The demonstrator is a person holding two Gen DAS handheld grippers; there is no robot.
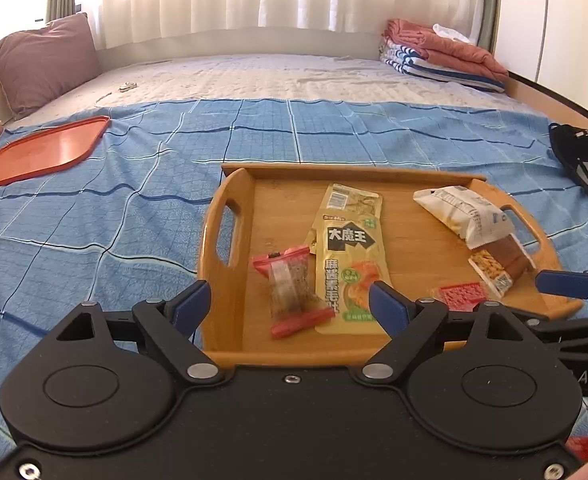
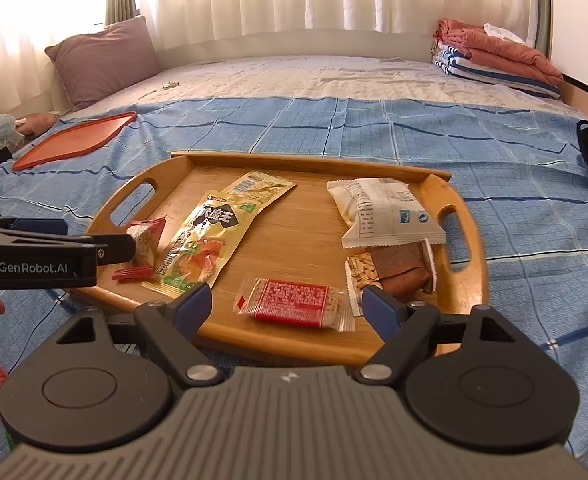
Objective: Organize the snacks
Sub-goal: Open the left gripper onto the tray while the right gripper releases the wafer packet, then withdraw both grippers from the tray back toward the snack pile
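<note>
Both grippers hang over the near rim of the wooden tray (image 2: 469, 236), spread wide and holding nothing. Just ahead of the right gripper (image 2: 286, 300) lies the red cracker pack (image 2: 294, 302), flat, its long axis crosswise to the fingers — so a straight drop would span its short side. The left gripper (image 1: 290, 300) sits over the red candy (image 1: 292, 290) and yellow pouch (image 1: 343, 276), the pouch running lengthwise away. Farther right — the white pack (image 2: 381, 212) on a brown one (image 2: 397, 272). The orange tray (image 1: 42, 152) lies well apart, far left, nearer the left hand.

2 near, downward-tilted wrist views; shared wooden tray (image 1: 230, 184)
</note>
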